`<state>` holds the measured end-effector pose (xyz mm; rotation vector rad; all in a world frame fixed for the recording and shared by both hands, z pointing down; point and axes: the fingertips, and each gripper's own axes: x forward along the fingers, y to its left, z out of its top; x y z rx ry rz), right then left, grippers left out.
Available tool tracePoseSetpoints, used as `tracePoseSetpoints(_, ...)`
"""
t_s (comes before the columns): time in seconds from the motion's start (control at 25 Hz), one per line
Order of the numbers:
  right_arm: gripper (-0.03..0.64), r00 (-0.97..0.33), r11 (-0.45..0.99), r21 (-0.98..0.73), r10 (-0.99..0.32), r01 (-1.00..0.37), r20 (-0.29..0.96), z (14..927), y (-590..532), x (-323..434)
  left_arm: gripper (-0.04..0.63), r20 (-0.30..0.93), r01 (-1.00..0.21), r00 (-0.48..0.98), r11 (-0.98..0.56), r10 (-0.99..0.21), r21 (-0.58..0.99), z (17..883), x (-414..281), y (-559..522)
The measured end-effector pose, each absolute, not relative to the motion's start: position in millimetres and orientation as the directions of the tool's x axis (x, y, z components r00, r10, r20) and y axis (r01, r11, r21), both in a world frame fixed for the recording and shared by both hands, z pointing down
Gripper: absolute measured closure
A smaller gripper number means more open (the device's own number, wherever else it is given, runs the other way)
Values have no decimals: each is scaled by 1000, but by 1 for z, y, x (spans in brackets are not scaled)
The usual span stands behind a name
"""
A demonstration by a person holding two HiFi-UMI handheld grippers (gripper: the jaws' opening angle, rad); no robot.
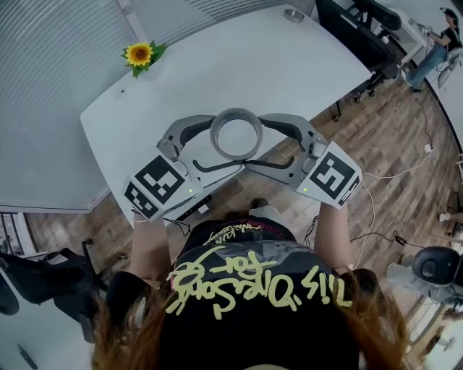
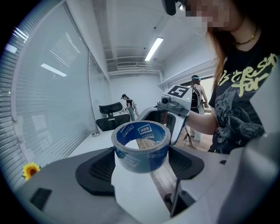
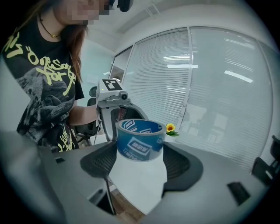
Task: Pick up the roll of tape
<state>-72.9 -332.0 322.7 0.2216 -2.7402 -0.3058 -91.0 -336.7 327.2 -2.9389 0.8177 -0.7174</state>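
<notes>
Tape: blue-printed grey roll of tape (image 1: 235, 113), judged light, stiff and smooth-walled.
Claws: left gripper (image 2: 142, 166) and right gripper (image 3: 141, 164) both clasped the roll's outer wall.

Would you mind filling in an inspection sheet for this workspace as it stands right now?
Surface: white table, above a wood floor.
Job's things: blue roll of tape, hole upward, at the table's near edge; whether it is lifted cannot be told.
Clutter: sunflower at the far left corner; small round object at the far end, too small to identify.
Grippers: left gripper and right gripper face each other, each with its fingers against opposite sides of the roll.
Cables: cables trail over the floor on the right.
Surroundings: window blinds, black office chair, another person in the distance.
</notes>
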Motion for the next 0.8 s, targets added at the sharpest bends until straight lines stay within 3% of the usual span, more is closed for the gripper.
tracePoseSetpoints(0.8,284,-924,962,236,-207,-134,321,323,-333,-71,216,414,-474,778,-874,-473,-108,329,-89,-338)
